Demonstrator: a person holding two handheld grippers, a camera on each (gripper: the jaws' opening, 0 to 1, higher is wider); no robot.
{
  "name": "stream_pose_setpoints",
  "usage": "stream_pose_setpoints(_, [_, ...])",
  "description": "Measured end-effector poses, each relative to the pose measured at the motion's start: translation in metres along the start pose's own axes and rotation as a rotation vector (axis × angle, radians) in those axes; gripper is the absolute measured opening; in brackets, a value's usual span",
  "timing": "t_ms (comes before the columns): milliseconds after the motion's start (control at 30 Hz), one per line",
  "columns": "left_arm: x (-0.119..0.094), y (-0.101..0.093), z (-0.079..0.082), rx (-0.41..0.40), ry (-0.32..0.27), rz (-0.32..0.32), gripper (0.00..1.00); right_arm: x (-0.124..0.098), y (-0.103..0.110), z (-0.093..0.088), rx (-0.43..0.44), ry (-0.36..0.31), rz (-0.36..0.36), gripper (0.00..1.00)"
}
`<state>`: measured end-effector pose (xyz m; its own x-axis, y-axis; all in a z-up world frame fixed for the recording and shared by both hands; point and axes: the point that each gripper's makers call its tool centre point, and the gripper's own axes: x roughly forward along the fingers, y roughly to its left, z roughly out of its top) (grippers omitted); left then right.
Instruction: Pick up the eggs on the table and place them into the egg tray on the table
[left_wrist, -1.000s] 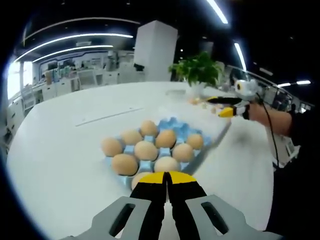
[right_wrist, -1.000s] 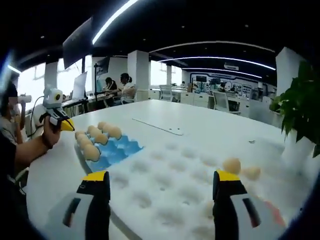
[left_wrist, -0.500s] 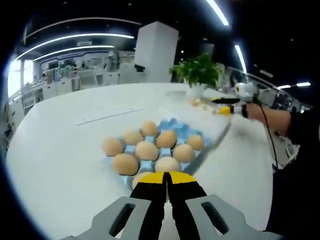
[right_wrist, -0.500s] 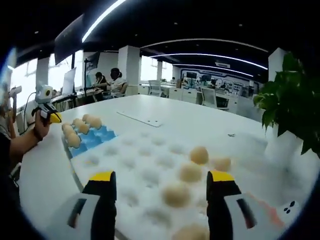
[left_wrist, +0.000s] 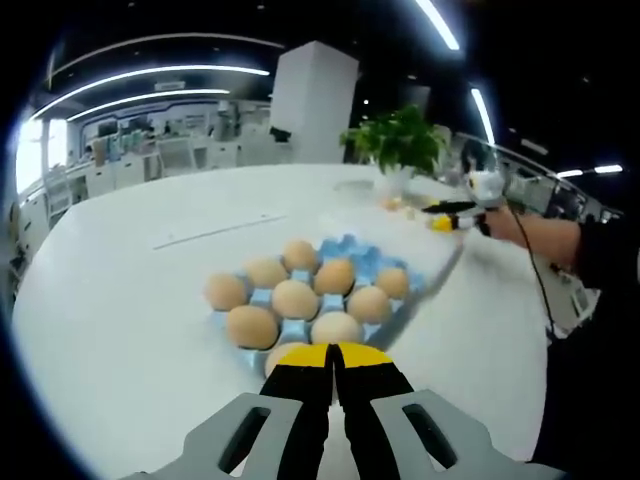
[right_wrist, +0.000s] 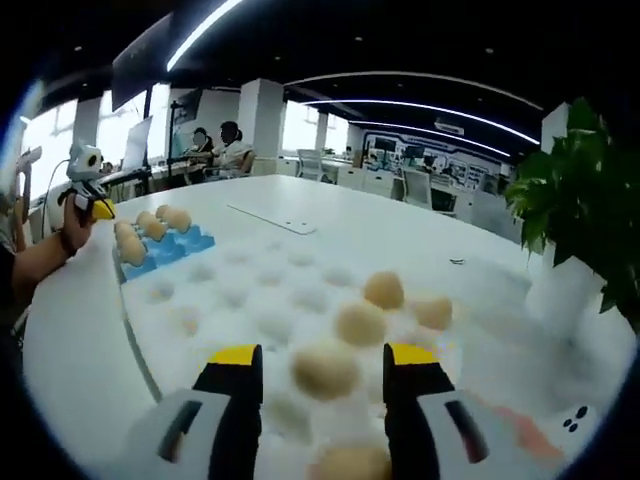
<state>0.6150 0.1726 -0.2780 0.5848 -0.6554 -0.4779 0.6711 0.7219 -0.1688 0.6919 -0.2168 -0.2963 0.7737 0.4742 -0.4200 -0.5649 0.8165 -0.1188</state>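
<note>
Where the big white round table (left_wrist: 130, 300) spreads out under the office lights, everything sits on its top. In the left gripper view the blue egg tray (left_wrist: 345, 250) lies near the middle of the table, its near cells filled with brown eggs (left_wrist: 293, 299) set close together in rows, while a few far cells stand bare and blue. A clear dimpled sheet (right_wrist: 250, 300) stretches from beside that tray toward the far edge of the table, and in the right gripper view several loose eggs (right_wrist: 383, 289) rest on it, blurred. A green potted plant (left_wrist: 398, 140) stands on the table beyond them.

The left gripper (left_wrist: 333, 365) hovers just in front of the tray's near edge, its yellow-tipped jaws pressed together with nothing between them. The right gripper (right_wrist: 323, 357) has its jaws parted wide enough for an egg, and one loose egg (right_wrist: 324, 368) lies right between the tips; I cannot tell whether either jaw touches it. In the left gripper view that same gripper appears small at the far right, held out by a hand (left_wrist: 500, 222) in a dark sleeve.
</note>
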Motion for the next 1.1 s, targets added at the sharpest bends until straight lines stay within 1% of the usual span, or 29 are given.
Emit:
stream_pose_setpoints(133, [0.000,0.001,0.000,-0.002,-0.001,-0.001,0.01,0.000,-0.001,-0.003,0.007,-0.004,0.002,0.45])
stream_pose_setpoints(233, [0.001,-0.001,0.000,0.001,0.003,-0.002,0.01,0.000,-0.003,-0.004,0.018,-0.009,0.010,0.38])
stream_pose_setpoints(267, [0.002,-0.001,0.000,0.002,0.004,-0.002,0.01,0.000,-0.004,-0.005,0.025,-0.011,0.013,0.37])
stream_pose_setpoints(300, [0.002,-0.001,0.000,0.003,0.005,-0.002,0.01,0.000,-0.004,-0.006,0.033,-0.012,0.015,0.37])
stream_pose_setpoints(367, [0.001,-0.002,-0.001,0.005,0.006,0.000,0.01,0.001,-0.005,-0.007,0.084,-0.021,0.030,0.38])
stream_pose_setpoints(533, [0.002,-0.002,-0.001,0.002,0.006,-0.003,0.01,0.001,-0.002,-0.007,0.087,-0.031,0.052,0.36])
stream_pose_setpoints(667, [0.003,-0.003,-0.002,0.007,0.014,-0.003,0.01,0.003,0.002,-0.006,0.082,-0.038,0.095,0.32])
stream_pose_setpoints(767, [0.004,-0.003,-0.003,0.012,0.020,-0.002,0.01,0.004,0.002,-0.006,0.115,-0.053,0.126,0.31])
stream_pose_setpoints(967, [0.003,0.000,-0.004,0.013,0.024,0.002,0.01,0.006,0.007,-0.005,0.095,-0.070,0.147,0.29])
stream_pose_setpoints(1100, [0.002,0.002,-0.004,0.007,0.022,0.004,0.01,0.006,0.008,-0.005,0.097,-0.071,0.154,0.29])
